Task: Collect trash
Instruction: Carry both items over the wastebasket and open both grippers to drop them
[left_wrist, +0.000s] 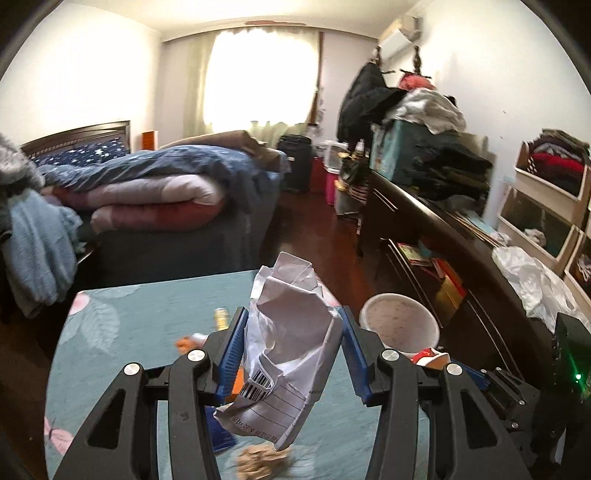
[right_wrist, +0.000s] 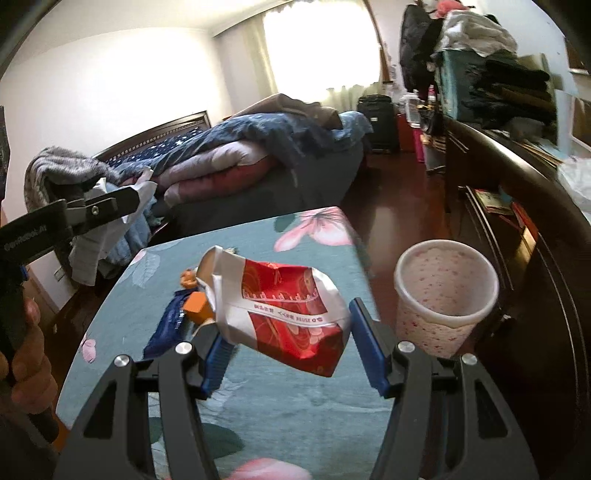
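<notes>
Left claw (left_wrist: 291, 354) clamped on crumpled white barcoded paper (left_wrist: 284, 354), right claw (right_wrist: 288, 343) clamped on crumpled red-and-white packet (right_wrist: 284, 314) — both above teal floral tabletop (right_wrist: 295, 406), speckled white plastic bin (right_wrist: 445, 295) beside.

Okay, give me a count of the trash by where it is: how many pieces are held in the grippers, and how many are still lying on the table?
Held in grippers: 2, crumpled white paper and red-and-white wrapper
On the table: 4, blue wrapper, orange carton, orange scrap, tan crumpled scrap
Total: 6

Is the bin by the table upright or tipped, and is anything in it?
Upright: the bin stands on the floor beside the table, mouth up. No trash shows inside, though its bottom is hidden.
</notes>
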